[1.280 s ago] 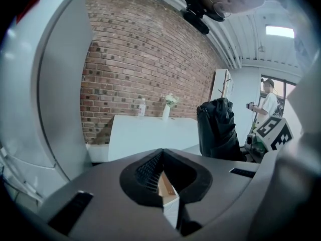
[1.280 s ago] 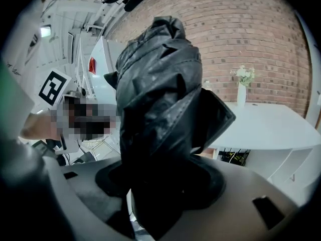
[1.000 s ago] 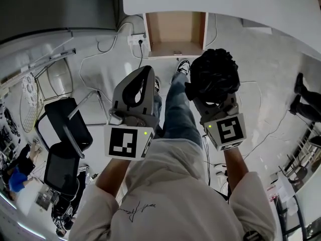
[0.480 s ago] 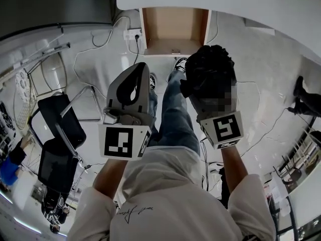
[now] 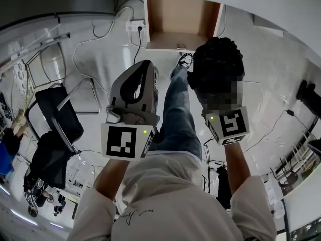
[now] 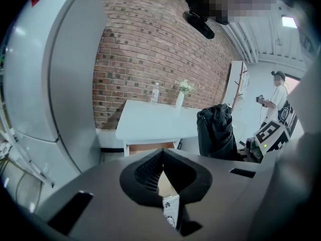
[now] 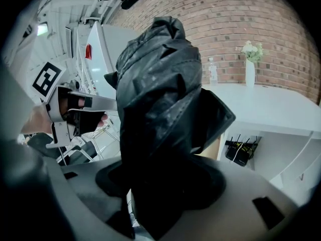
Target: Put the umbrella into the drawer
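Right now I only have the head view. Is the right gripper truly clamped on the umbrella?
Observer: Clamped. In the right gripper view the right gripper has its jaws shut on the folded black umbrella, which stands up out of them.
Operator: And the other one?
Observer: The left gripper has its jaws together, nothing between them.
Operator: Anything standing up top?
Observer: A white vase with flowers and a clear bottle stand on the table, by the brick wall.

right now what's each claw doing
left claw: closed, nothing in it
right claw: closed on the black umbrella
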Demonstrator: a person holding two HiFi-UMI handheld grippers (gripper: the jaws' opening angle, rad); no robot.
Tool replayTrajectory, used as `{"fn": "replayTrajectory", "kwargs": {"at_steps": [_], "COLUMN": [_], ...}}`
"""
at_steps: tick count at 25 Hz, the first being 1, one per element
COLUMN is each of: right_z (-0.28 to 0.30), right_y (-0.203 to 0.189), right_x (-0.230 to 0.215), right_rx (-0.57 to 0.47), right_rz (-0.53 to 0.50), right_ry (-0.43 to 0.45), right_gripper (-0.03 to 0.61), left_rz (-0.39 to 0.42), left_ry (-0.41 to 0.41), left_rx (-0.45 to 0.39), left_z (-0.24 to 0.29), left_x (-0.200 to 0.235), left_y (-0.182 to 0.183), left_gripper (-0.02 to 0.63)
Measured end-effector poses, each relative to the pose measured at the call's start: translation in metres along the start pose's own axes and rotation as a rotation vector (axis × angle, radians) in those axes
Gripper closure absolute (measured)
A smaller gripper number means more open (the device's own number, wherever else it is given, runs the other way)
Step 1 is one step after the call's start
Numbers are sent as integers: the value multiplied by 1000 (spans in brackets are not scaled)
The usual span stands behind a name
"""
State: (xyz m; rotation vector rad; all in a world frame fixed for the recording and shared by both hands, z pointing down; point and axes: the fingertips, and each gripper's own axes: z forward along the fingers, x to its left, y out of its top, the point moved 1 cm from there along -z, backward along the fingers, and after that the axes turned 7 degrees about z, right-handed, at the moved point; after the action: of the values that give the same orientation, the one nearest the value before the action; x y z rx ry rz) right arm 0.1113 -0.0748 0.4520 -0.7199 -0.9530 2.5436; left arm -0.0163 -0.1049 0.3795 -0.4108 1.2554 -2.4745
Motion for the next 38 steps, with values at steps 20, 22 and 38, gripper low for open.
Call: {"fn": "replayTrajectory", "kwargs": {"at_steps": [20, 22, 38], "right_z": [52, 58, 119], "right_y": [-33, -33, -37], "right_x": [-32, -35, -63], "right_rx": [62, 67, 163], "right_rz": [-4, -9, -190], "right_ry": [5, 4, 10], "right_gripper": [314, 314, 314], "left_rz": [-18, -17, -48], "left_ry": [6, 7, 21], "left_rx": [85, 90, 115], "left_z": [48, 54, 67], "left_x": [-5, -2, 6], "left_y": [-51, -53, -76], "left_gripper": [595, 595, 595]}}
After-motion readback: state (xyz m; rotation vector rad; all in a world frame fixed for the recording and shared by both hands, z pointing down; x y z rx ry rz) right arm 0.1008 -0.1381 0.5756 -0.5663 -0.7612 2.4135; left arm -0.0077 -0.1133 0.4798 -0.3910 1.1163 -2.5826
